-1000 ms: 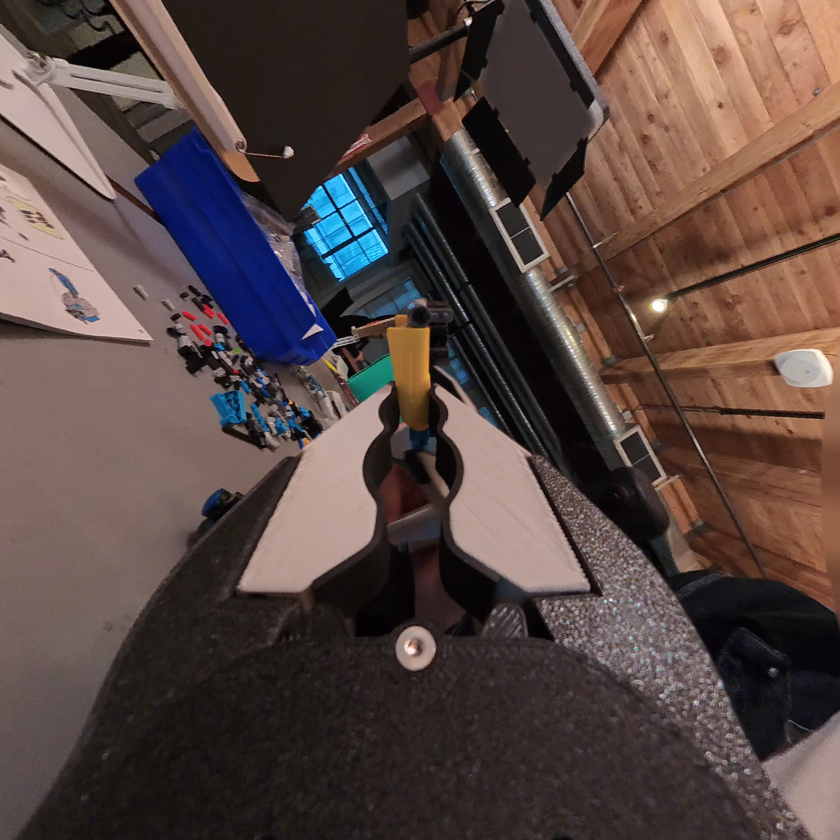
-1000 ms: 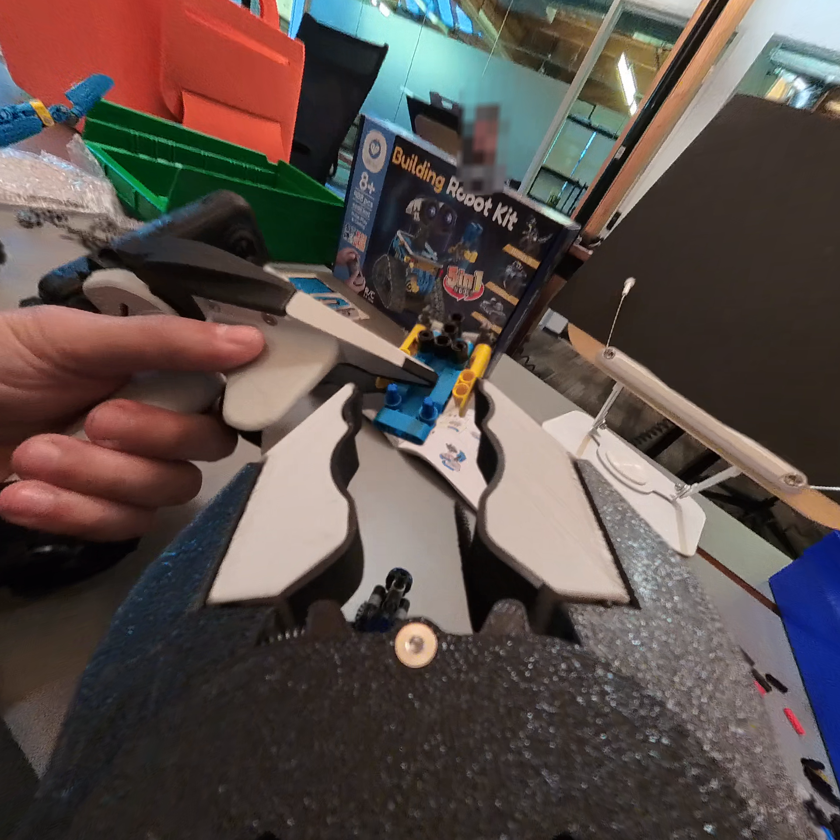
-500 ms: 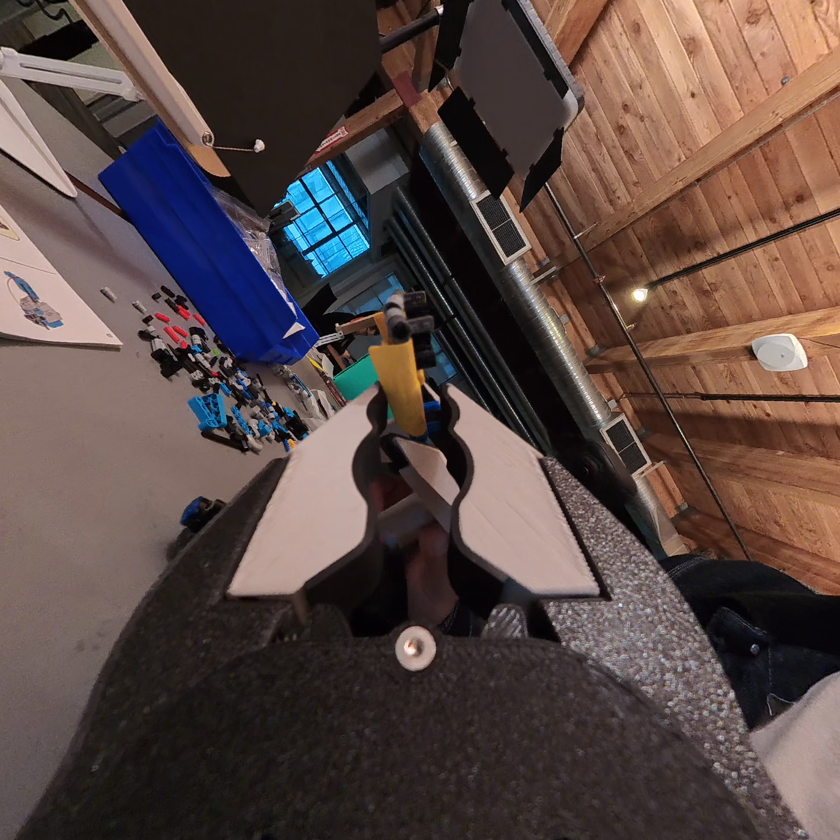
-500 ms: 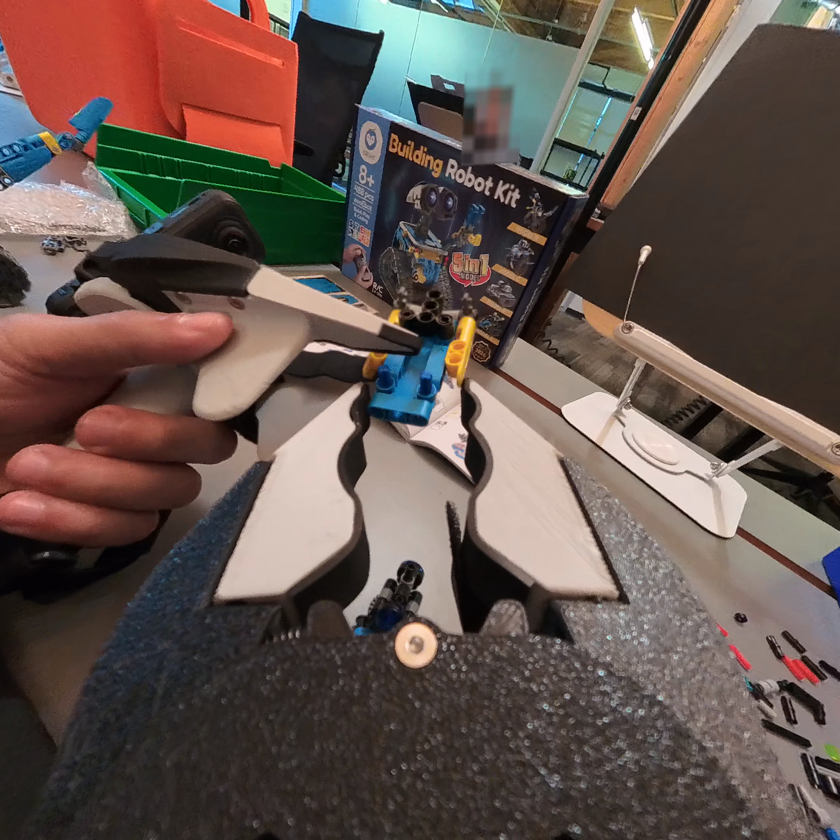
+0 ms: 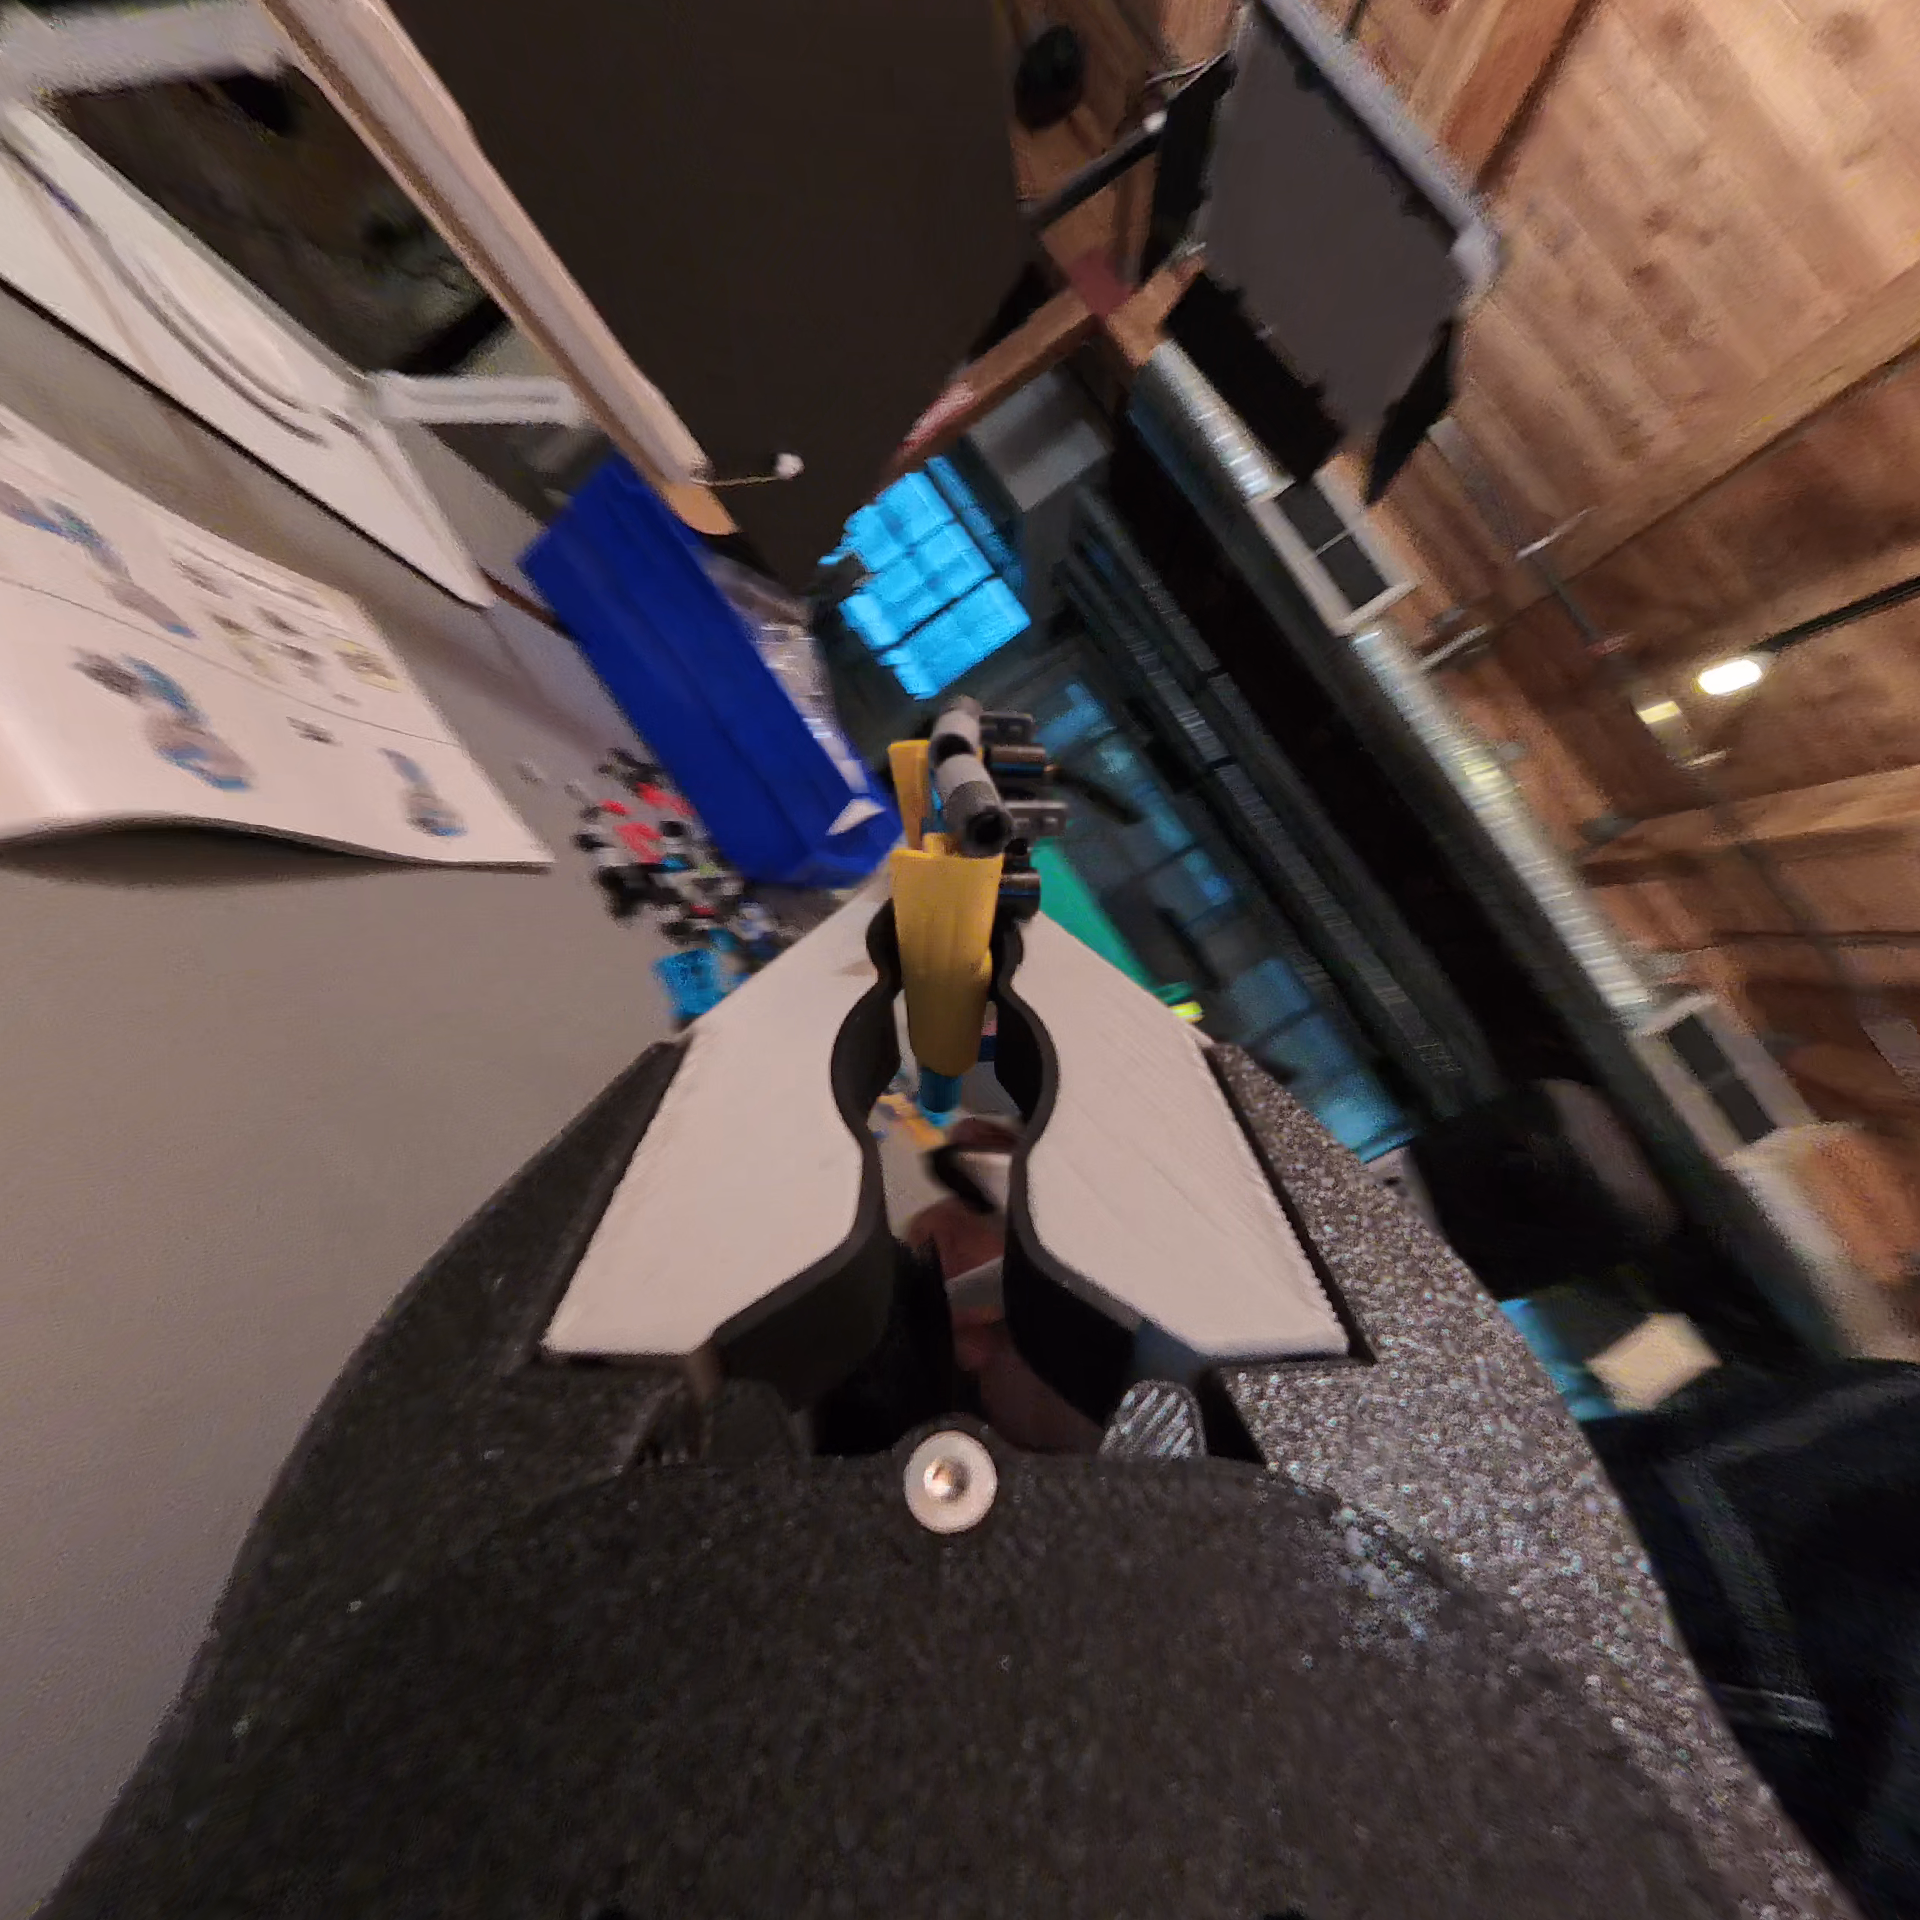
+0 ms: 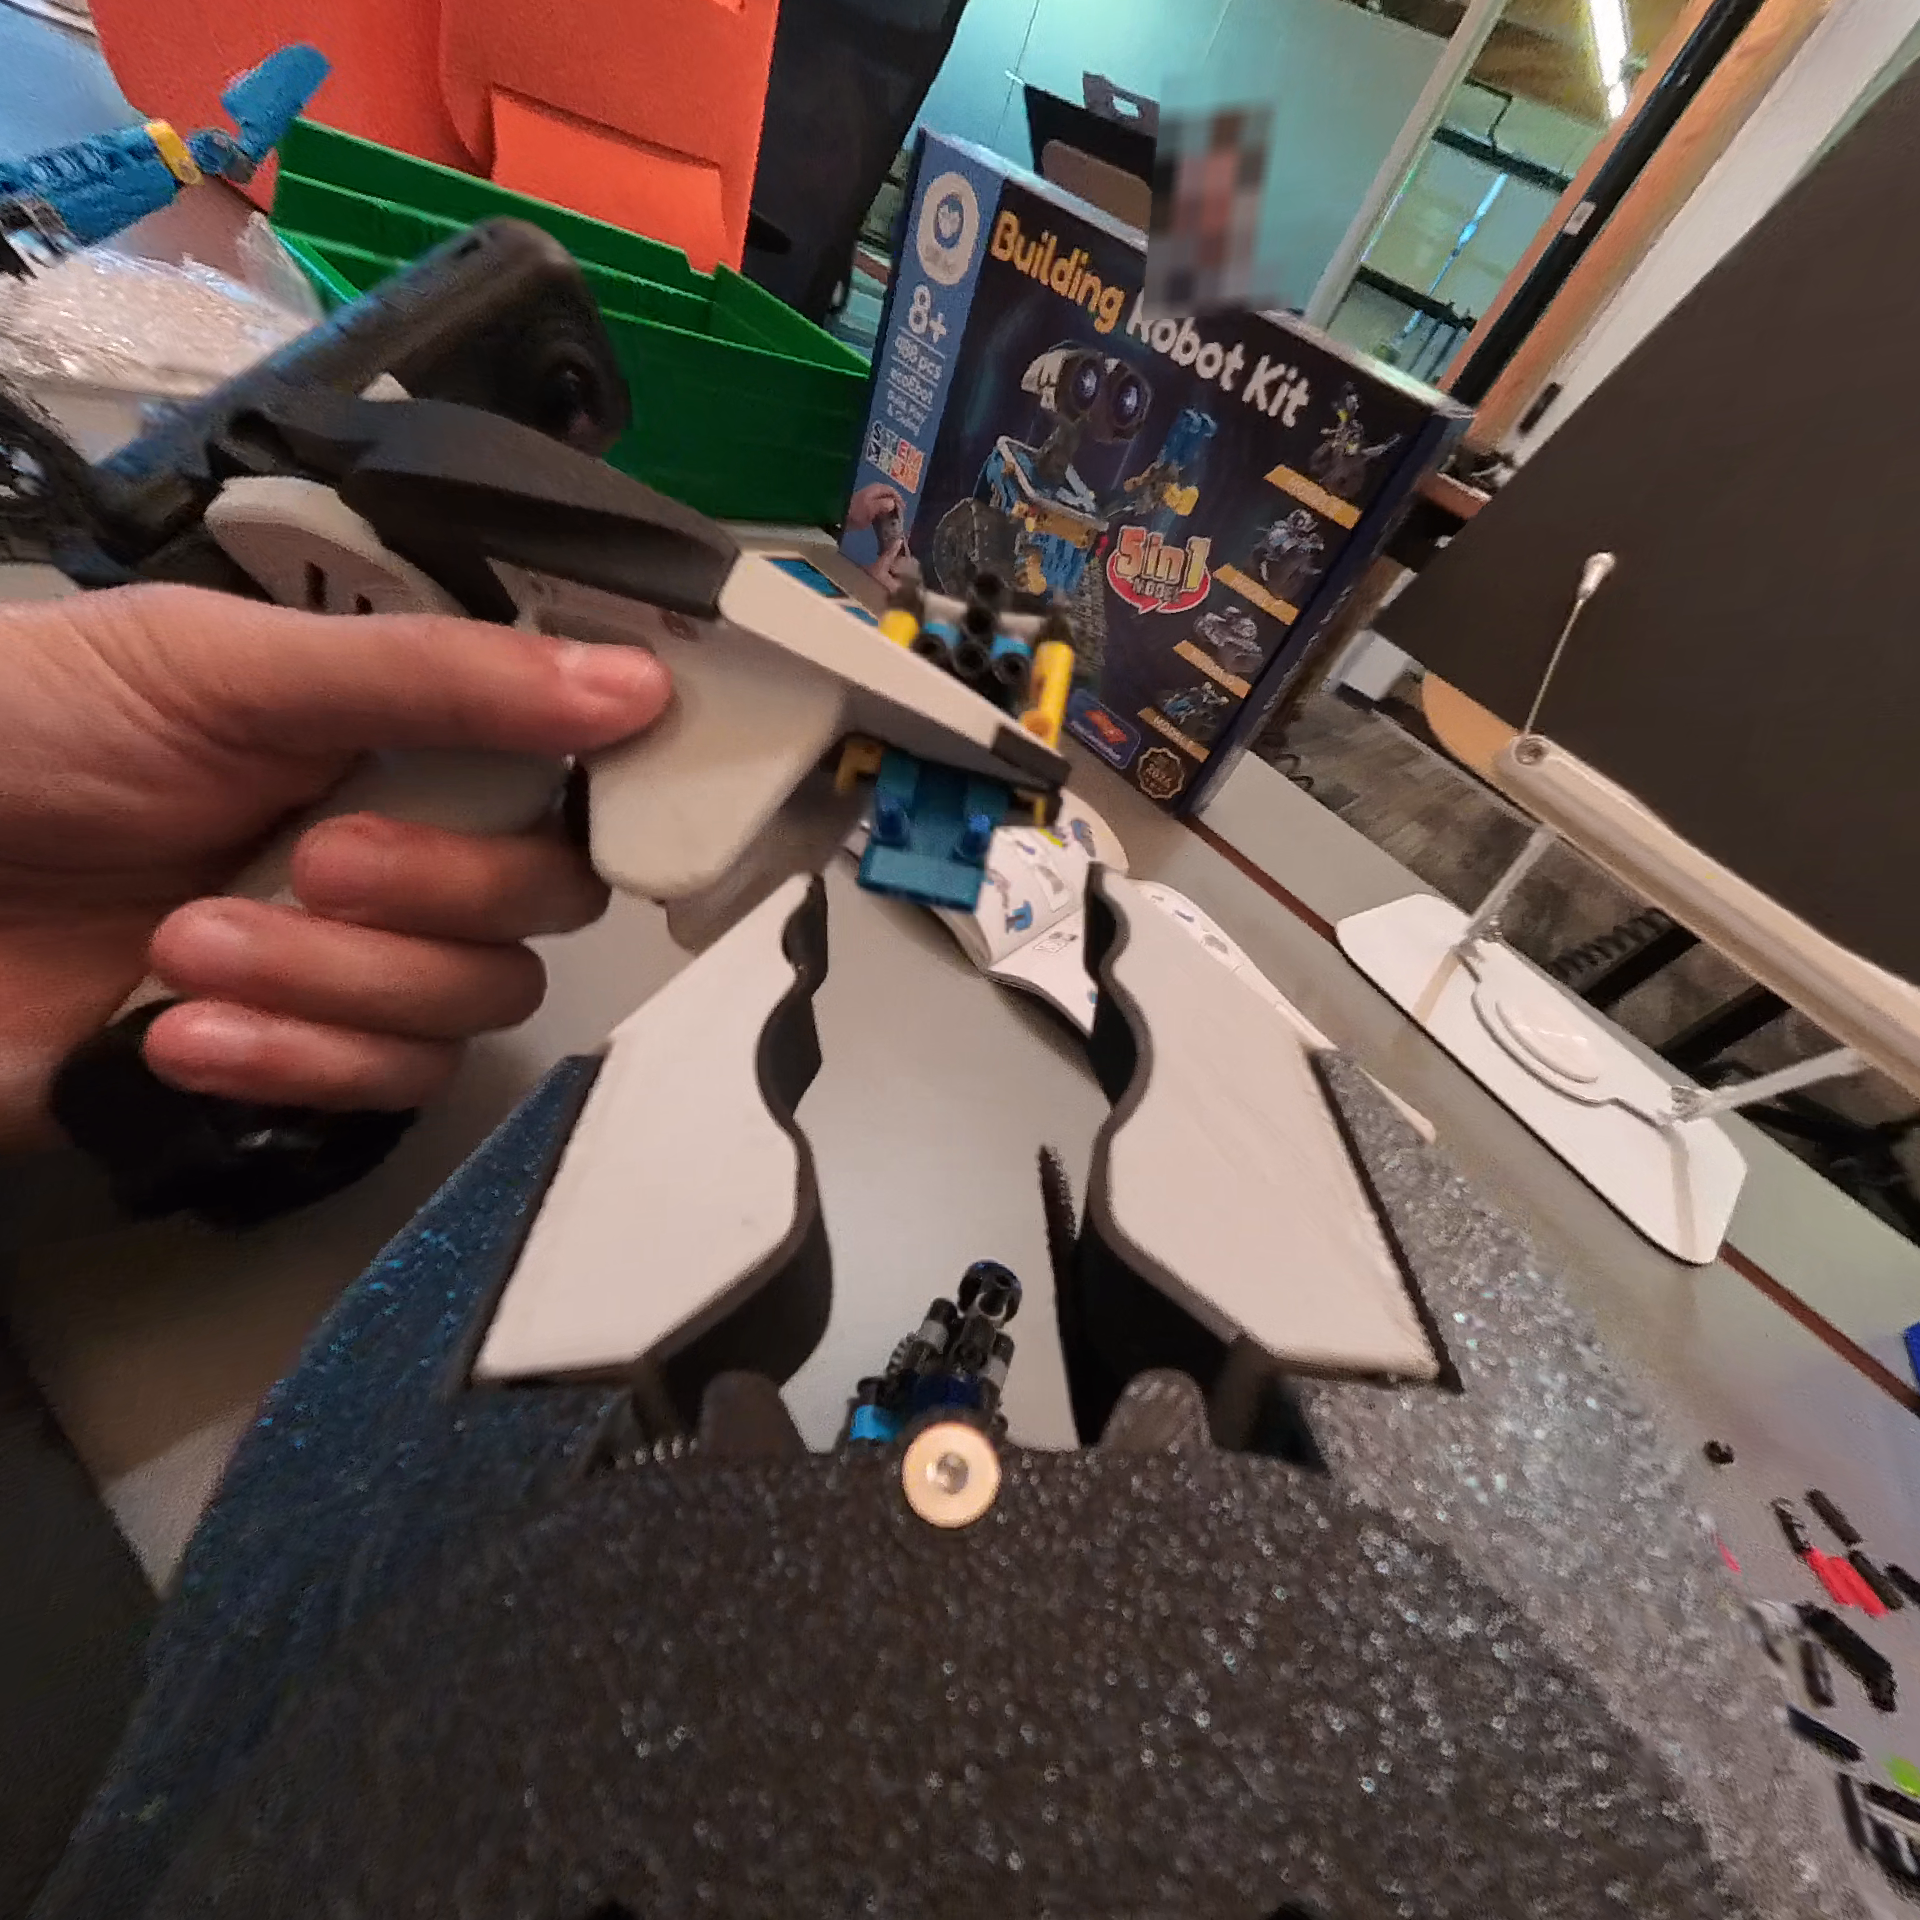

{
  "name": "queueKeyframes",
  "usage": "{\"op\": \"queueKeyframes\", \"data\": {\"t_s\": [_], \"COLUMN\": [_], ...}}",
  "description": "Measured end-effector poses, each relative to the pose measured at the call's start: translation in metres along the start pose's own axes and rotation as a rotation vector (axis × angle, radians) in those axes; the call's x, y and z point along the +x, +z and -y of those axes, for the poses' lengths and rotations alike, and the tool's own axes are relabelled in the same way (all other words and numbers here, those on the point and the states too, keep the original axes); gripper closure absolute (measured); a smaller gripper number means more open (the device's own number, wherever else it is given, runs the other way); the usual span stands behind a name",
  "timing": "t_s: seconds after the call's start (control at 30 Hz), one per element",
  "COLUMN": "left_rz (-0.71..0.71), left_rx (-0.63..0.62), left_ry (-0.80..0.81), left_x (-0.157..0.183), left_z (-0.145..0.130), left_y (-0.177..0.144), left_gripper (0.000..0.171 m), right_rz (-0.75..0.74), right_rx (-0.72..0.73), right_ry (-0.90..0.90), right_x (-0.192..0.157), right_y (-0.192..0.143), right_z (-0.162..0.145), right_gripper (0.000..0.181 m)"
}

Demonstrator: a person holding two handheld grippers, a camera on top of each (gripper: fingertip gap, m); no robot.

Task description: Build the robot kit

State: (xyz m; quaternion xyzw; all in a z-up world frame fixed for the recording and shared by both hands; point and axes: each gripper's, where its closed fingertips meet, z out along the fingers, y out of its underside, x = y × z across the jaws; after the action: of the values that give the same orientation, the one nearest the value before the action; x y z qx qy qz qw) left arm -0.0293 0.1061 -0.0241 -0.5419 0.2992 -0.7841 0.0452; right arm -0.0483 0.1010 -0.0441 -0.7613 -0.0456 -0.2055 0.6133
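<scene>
Above the grey tabletop point(image 6: 935, 1060), the left gripper point(image 5: 943, 940) is raised, its fingers pinched tight on a small brick assembly point(image 5: 940, 935) of yellow, blue and black pieces. In the right wrist view the same gripper point(image 6: 1023, 774) comes in from the left edge, held by a person's hand point(image 6: 260, 831), and the assembly point(image 6: 935, 831) hangs in the air just beyond the right gripper's tips. To the right of it, the right gripper point(image 6: 951, 904) has its fingers spread wide with nothing between them; it touches neither the assembly nor the table. Under the assembly an open instruction booklet point(image 6: 1049, 925) lies flat. Behind stand a green bin point(image 6: 675, 343) and a dark kit box point(image 6: 1143, 499), upright toward the tabletop's far edge. A small black-and-blue part point(image 6: 966, 1340) sits near the right gripper's base, probably on the tabletop. Loose small pieces point(image 6: 1839, 1590) scatter at the right edge.
</scene>
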Motion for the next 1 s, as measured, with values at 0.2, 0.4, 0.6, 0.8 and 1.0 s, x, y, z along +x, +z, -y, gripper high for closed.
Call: {"op": "queueKeyframes", "data": {"t_s": [0.2, 0.4, 0.6, 0.8, 1.0], "left_rz": [0.415, 0.577, 0.524, 0.506, 0.516], "left_rx": [-0.181, -0.355, -0.490, -0.491, -0.592], "left_ry": [0.359, 0.638, 0.570, 0.544, 0.480], "left_x": [-0.048, -0.064, -0.069, -0.067, -0.078], "left_z": [0.001, -0.011, -0.044, -0.045, -0.063], "left_y": [-0.024, -0.026, -0.021, -0.022, -0.028], "left_gripper": [0.161, 0.160, 0.160, 0.160, 0.160], "right_rz": [0.156, 0.461, 0.518, 0.689, 0.632], "right_rx": [-0.099, -0.482, -0.573, -0.561, -0.588], "right_ry": [0.200, 0.316, 0.297, 0.262, 0.345], "right_x": [0.030, 0.009, -0.005, -0.051, -0.042], "right_y": [-0.024, -0.060, -0.066, -0.076, -0.067], "right_z": [-0.030, -0.107, -0.130, -0.110, -0.110], "right_gripper": [0.132, 0.143, 0.142, 0.148, 0.143]}}
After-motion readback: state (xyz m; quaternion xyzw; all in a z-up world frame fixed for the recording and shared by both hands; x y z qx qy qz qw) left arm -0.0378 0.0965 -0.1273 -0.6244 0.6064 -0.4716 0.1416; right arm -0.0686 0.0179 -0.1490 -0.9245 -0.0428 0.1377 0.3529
